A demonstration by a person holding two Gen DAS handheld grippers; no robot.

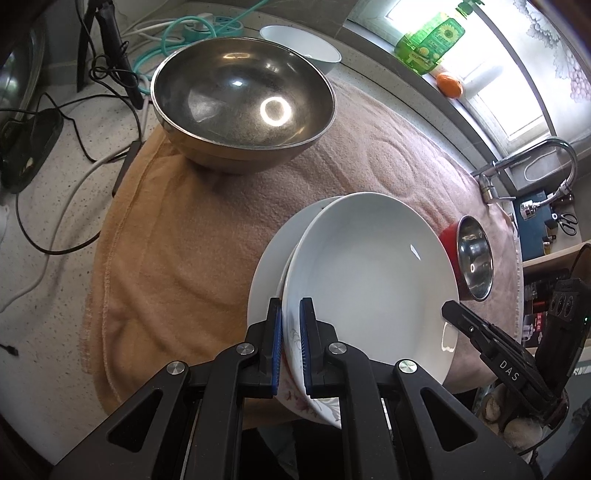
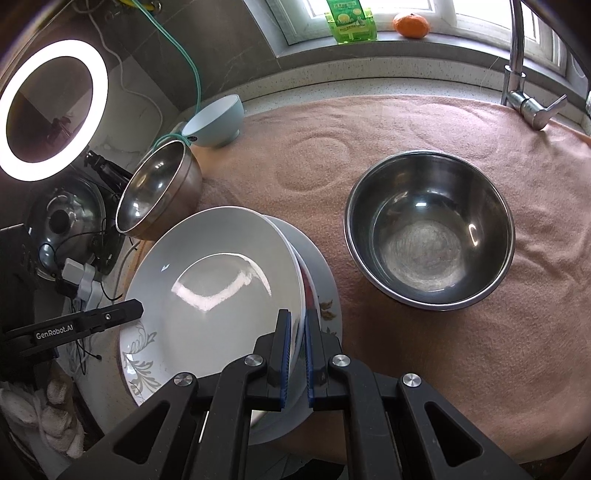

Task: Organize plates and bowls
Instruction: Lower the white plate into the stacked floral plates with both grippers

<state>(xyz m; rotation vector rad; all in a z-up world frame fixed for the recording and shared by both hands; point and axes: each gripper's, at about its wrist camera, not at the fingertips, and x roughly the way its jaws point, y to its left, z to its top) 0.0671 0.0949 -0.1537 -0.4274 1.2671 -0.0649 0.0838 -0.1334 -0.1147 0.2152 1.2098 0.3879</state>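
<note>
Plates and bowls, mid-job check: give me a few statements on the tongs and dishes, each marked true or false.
1. Both tongs grip the rim of the white plate. True: left tongs, right tongs.
2. The plate is alone, nothing beneath it. False: more plates lie under it.
3. The large steel bowl holds food. False: it is empty.
4. An orange sits on the windowsill. True.
5. The blue bowl is stacked inside the steel bowl. False: it stands apart behind it.

Tilted white plate (image 1: pixel 373 273) clamped at both rims, above a flat floral-rimmed plate (image 2: pixel 142 363) on pink towel. Large steel bowl (image 1: pixel 242 103) upright beyond; pale blue bowl (image 2: pixel 218 122) behind it; smaller steel bowl (image 2: pixel 430 230) upright alongside.
</note>
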